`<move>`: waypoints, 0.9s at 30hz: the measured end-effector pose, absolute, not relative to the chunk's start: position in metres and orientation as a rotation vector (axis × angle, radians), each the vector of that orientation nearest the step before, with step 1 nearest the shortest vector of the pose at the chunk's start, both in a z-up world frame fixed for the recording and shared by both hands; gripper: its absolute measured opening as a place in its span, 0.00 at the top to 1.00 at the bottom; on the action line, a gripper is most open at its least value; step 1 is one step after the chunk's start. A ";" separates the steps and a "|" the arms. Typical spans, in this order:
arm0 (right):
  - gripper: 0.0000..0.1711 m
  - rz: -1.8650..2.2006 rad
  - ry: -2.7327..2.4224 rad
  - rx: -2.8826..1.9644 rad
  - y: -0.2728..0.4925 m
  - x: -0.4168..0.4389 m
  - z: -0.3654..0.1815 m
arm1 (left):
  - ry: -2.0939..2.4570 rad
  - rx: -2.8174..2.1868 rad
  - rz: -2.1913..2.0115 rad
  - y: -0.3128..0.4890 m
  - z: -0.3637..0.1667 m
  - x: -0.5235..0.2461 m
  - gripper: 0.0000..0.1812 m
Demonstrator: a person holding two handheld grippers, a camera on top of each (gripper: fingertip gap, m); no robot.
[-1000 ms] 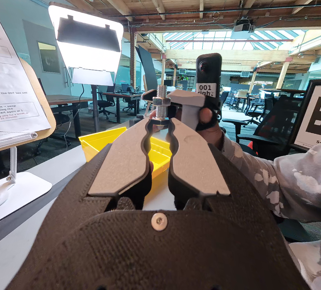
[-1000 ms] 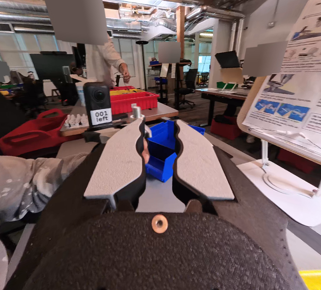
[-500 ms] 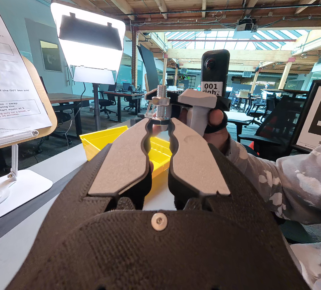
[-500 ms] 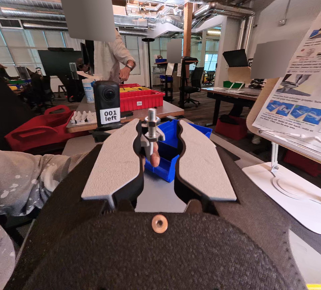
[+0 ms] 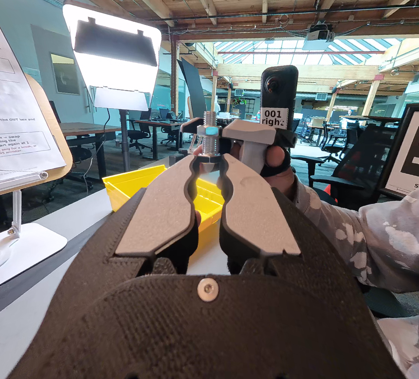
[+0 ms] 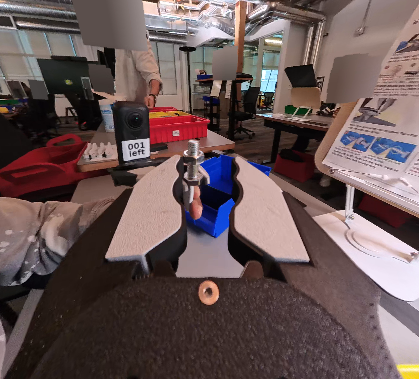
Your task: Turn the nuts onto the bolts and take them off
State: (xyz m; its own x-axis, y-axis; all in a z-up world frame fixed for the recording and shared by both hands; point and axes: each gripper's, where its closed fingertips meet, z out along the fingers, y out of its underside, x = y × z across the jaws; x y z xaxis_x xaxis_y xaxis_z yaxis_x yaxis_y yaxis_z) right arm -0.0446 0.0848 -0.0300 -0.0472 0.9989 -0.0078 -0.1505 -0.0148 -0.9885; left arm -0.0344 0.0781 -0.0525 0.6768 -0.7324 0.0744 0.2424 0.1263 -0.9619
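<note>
Steel bolt (image 5: 209,139) is standing upright: we are clamping its head with our left gripper (image 5: 207,161). Our right gripper (image 6: 207,165) is spread wide around the shaft, gripping nothing, level with the nut (image 5: 209,130) midway up, above the yellow bin (image 5: 136,184).

- The left gripper (image 5: 208,159) points forward and slightly up, its two grey fingers (image 5: 163,204) closed at the tips on the head of an upright bolt (image 5: 209,139).
- The right gripper (image 6: 207,165) reaches in from the opposite side with its jaws spread wide; the left finger (image 6: 154,204) lies just beside the nut (image 6: 193,157).
- A hand (image 5: 275,164) in a black fingerless glove holds the right gripper's handle.
</note>
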 end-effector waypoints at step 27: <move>0.76 1.346 -1.096 -1.087 0.086 -0.042 -0.025 | 0.477 -1.243 -0.755 0.076 -0.050 -0.034 0.90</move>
State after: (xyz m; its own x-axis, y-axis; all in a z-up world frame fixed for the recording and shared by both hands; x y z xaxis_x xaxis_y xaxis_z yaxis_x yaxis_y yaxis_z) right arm -0.0420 0.0862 -0.0251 -0.0483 0.9983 -0.0337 -0.1693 -0.0414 -0.9847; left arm -0.0342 0.0759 -0.0500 0.6733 -0.7357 0.0731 0.2500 0.1335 -0.9590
